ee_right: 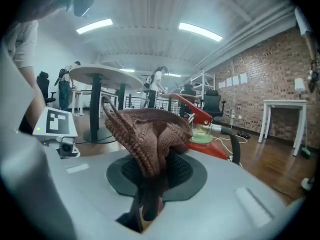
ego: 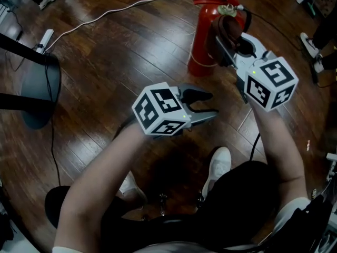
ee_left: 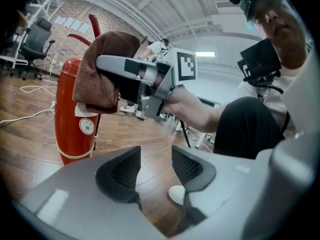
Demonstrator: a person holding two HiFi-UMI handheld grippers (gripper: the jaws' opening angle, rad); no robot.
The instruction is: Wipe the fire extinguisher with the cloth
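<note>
**Wipe in hand at the extinguisher's shoulder**

The dark wooden plank floor (ego: 116,51) carries the red cylindrical metal fire extinguisher (ee_left: 75,129), which stands upright ahead of me and to the right. My right gripper (ee_right: 150,171) is clamped tight on the brown knitted cloth (ee_right: 145,129), with a bunched fold pinched between the jaws. It holds the cloth at the cylinder's shoulder, just above the white label (ee_left: 86,124). My left gripper (ee_left: 156,159) has nothing in it. Its jaws are a modest gap apart, near the extinguisher but off it.

Step, I'd say: wiping the upper body. Next calls for a stroke down or round the cylinder with firm pressure. The cylinder stands free, so the idle left could steady it.

Hard to tell:
- The gripper covers the actual cloth contact in the head view.
- The label print is too small to read.
- The far side is unseen.
</note>
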